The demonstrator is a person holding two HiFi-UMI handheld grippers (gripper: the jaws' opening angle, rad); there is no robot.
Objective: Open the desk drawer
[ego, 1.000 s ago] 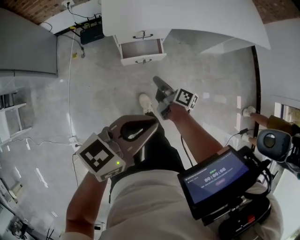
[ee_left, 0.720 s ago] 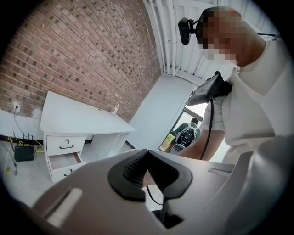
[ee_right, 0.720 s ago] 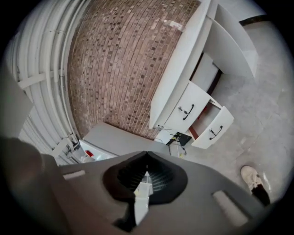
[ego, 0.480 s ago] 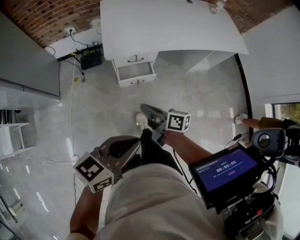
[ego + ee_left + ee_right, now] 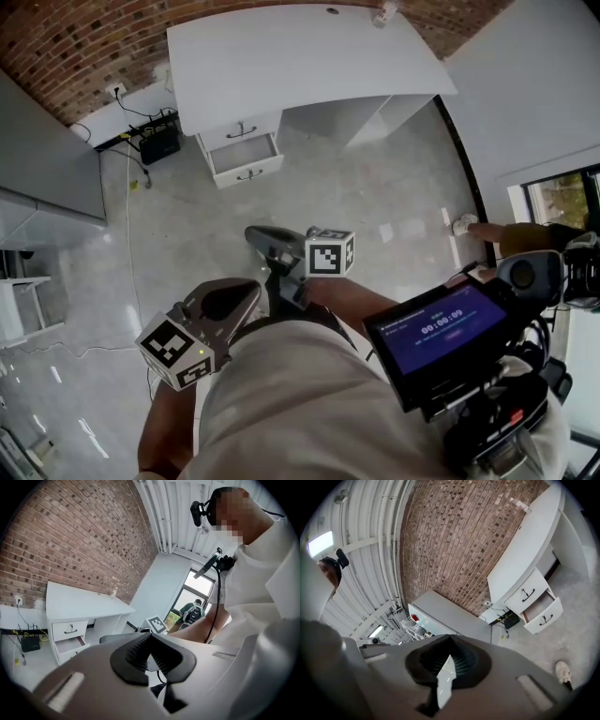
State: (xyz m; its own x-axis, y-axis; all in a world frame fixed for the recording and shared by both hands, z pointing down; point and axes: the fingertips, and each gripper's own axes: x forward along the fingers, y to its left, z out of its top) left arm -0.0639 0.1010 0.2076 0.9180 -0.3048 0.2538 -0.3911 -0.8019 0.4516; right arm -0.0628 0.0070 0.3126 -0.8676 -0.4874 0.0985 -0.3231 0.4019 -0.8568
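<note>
**Bright daylight, bent edges**

Soft, even light all round. The window (image 5: 558,192) on the right glows, and a ceiling lamp (image 5: 321,543) glares white in the right gripper view. Pale glints streak the floor (image 5: 84,361); shadows are faint. Fisheye bends every edge, corners go black. Left tool (image 5: 150,637) and right tool (image 5: 449,641) loom soft up close.

The lower drawer (image 5: 246,161) of the white desk (image 5: 281,56) stands open.

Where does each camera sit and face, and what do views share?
Head view: head-mounted, looks down at white desk; left gripper, right gripper show.
Left gripper view: on that gripper, faces desk; shut jaws, torso show.
Right gripper view: on that gripper, faces brick wall; shut jaws show.
Shared: every view shows the open drawer.
</note>
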